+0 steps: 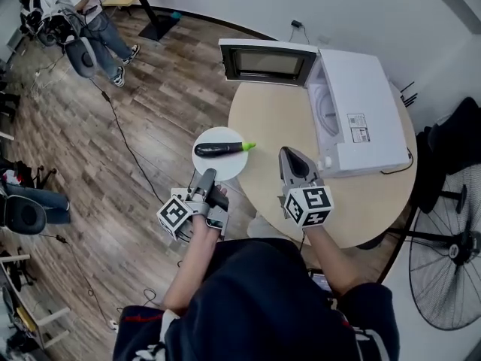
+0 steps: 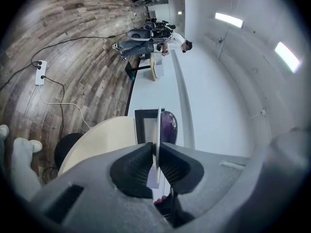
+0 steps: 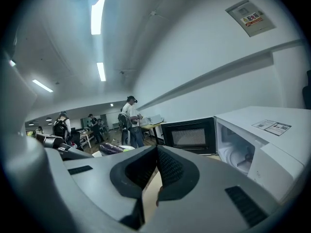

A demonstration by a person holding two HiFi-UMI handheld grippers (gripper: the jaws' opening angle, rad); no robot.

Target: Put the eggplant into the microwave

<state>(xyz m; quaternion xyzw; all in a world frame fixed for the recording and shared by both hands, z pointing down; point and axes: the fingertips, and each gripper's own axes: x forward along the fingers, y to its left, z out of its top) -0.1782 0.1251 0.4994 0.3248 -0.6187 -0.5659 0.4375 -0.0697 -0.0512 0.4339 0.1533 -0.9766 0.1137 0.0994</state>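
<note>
We see the dark purple eggplant (image 1: 218, 149) with a bright green stalk end lying across a small round white plate (image 1: 216, 168). Its green end points in over the round beige table (image 1: 274, 122). The plate sits at the table's left edge, mostly out over the wood-plank floor (image 1: 150, 119). We cannot tell whether it touches the tabletop.

The left gripper (image 1: 205, 177) has the plate by its near rim. In the left gripper view the jaws are pinched tight on that rim, with the plate (image 2: 158, 125) edge-on between the ribbed pads (image 2: 140, 163). The eggplant (image 2: 168, 126) bulges just to one side of it.

The right gripper (image 1: 290, 153) hangs over the table's near edge, just right of the plate. In its own view (image 3: 156, 153) the black pads meet at the tips with nothing between them.

The boxy white microwave (image 1: 361, 115) sits at the table's far right edge. Its black-windowed door (image 1: 267, 62) is swung fully open along the far edge. The right gripper view shows the white cavity (image 3: 238, 152) open beside that door (image 3: 188, 135).

Off the table, a person (image 1: 86, 17) stands in the far left corner of the room. A black floor fan (image 1: 447, 265) stands near the right side.
</note>
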